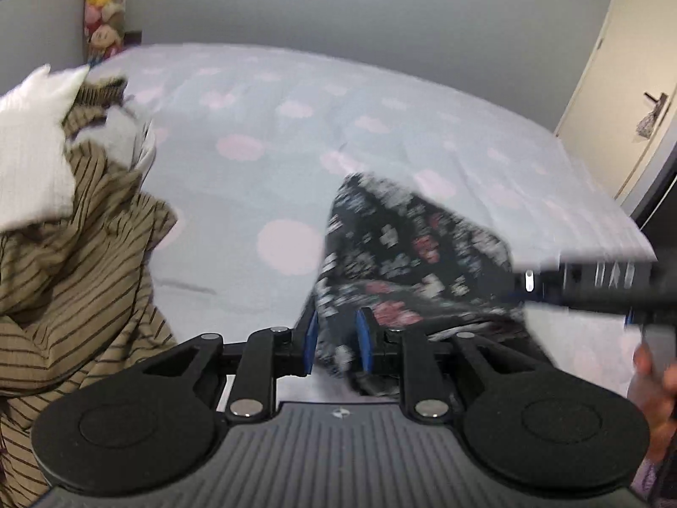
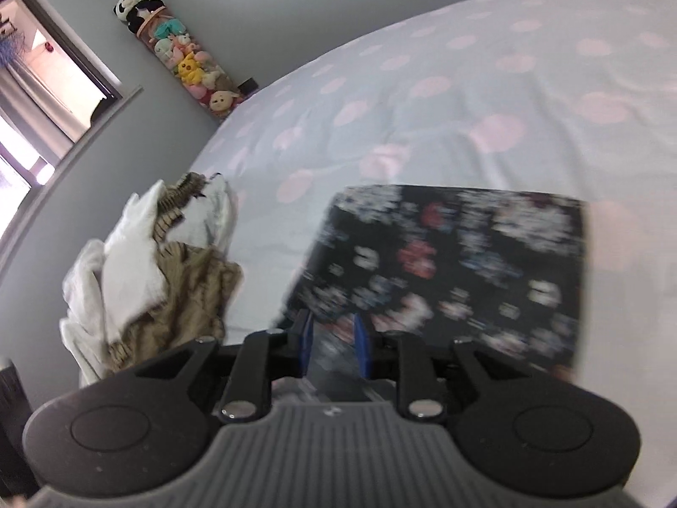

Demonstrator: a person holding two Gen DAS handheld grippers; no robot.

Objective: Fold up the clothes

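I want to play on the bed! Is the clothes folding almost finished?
Not yet. No folded stack shows. Both grippers, left and right, hold the black flowery garment over the bed. A rumpled pile of striped and white clothes waits.

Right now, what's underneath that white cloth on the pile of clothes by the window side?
Under the white cloth a tan striped garment shows, bunched on the cloud-print bedsheet. Anything deeper in the pile is covered.
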